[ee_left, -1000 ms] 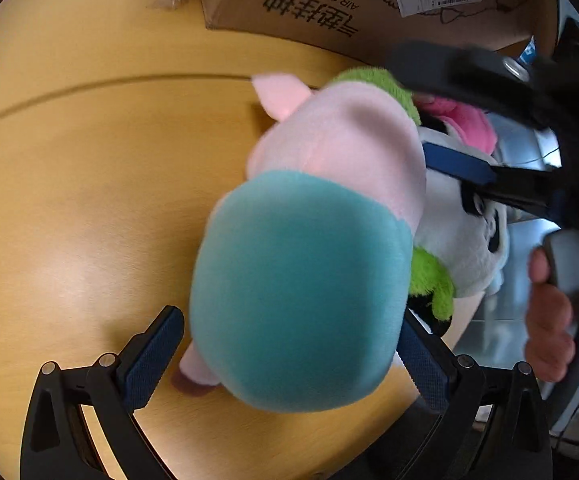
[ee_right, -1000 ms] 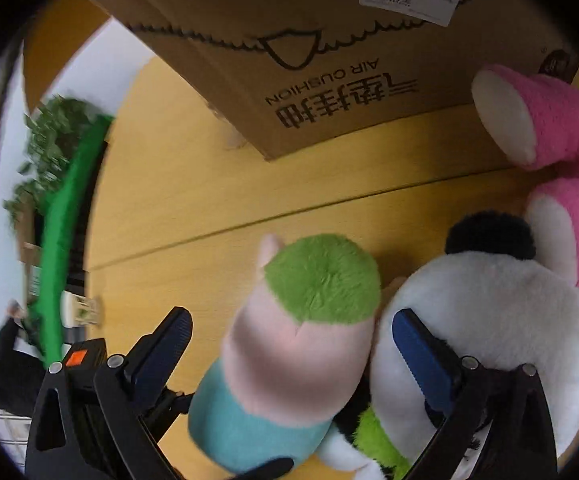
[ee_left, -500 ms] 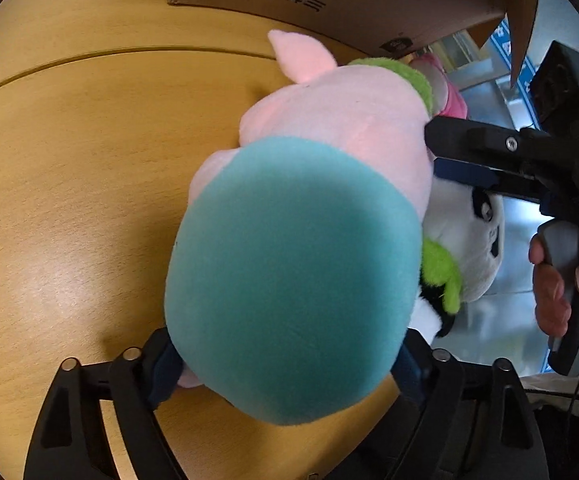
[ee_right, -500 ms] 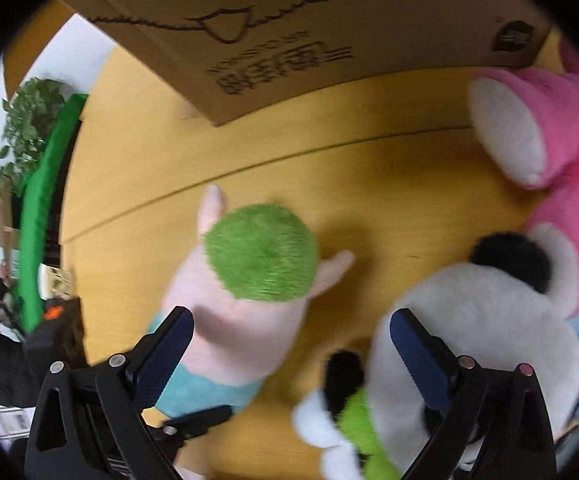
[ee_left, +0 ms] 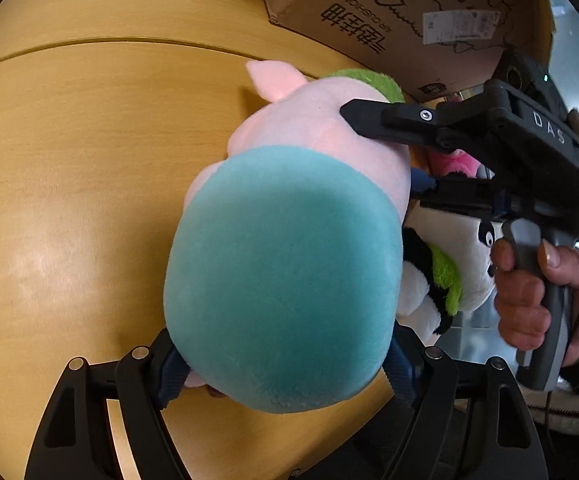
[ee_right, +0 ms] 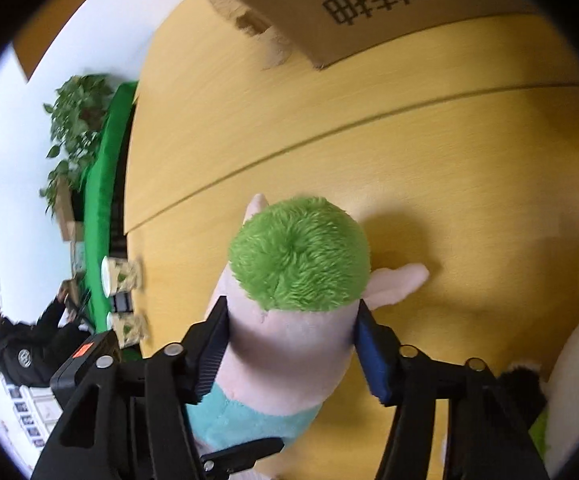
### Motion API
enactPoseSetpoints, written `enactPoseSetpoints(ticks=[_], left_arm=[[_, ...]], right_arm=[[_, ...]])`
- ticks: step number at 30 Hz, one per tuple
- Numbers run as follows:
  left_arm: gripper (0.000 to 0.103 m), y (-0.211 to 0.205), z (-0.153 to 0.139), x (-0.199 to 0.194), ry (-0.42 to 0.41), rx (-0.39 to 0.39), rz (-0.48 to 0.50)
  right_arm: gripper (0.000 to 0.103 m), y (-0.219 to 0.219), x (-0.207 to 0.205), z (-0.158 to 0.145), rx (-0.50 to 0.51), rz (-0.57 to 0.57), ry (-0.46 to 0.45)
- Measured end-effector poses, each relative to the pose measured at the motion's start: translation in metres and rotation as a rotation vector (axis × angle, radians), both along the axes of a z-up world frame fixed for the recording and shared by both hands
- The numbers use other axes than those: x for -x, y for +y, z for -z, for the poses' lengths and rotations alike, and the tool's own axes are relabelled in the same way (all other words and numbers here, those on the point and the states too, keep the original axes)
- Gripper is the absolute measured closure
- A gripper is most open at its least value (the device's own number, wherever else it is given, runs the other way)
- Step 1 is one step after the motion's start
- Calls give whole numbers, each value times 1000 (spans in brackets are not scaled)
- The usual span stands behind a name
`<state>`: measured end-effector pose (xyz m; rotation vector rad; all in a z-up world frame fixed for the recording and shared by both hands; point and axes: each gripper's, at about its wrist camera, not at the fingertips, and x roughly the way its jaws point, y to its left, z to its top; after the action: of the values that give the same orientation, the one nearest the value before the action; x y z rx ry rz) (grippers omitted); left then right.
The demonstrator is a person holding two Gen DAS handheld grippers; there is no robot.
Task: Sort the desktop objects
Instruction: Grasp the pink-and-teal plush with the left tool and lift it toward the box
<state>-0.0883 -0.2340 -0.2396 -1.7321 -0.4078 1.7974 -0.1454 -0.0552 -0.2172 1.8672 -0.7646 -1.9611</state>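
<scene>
A pig plush [ee_left: 285,264] with a teal body, pink head and green hair [ee_right: 299,252] lies on the wooden table [ee_left: 89,168]. My left gripper [ee_left: 285,372] straddles its teal bottom. The jaws are closing, and both pads touch the plush sides, half hidden behind it. My right gripper [ee_right: 291,350] flanks the pink head just under the green hair, its jaws closing with both pads against the head. In the left wrist view the right gripper [ee_left: 385,148] comes in from the right, held by a hand [ee_left: 529,292].
A panda plush [ee_left: 453,240] lies against the pig's right side, with a pink plush [ee_left: 453,160] behind it. A cardboard box [ee_left: 369,0] stands at the table's far side. Beyond the left table edge are paper cups [ee_right: 123,276], a plant [ee_right: 77,120] and a seated person [ee_right: 21,344].
My left gripper's jaws have closed in on the teal body. My right gripper has shifted from over the panda onto the pig's head, dropped lower, and its jaws have narrowed onto the head.
</scene>
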Motion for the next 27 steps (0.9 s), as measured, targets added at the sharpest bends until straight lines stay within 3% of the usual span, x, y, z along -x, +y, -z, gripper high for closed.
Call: enactPoseSetpoints(ticks=[3,8,12,16,20,23,27], left_arm=[[21,4,-10,-19,3,1,23],[22,22,-59,-57,65,1,85],[22,49,-137,-78,210,20,138],[22,87,-231,-77,411,58,194],[22,131,-318,-54,634,112,217],[22,160,-370,-23,755,137,204],[22,206,-416,50,822,135,146]], right_arm=[[52,8,-22,-12,23,-38,-8],[53,23,-65,-75,50,-131,97],[53,51,-92,-161,84,-192,284],[53,83,-107,-257,101,-206,561],[53,129,-91,-338,147,-180,803],[52,162,-63,-383,167,-161,922],[52,204,11,-434,145,-163,1012]])
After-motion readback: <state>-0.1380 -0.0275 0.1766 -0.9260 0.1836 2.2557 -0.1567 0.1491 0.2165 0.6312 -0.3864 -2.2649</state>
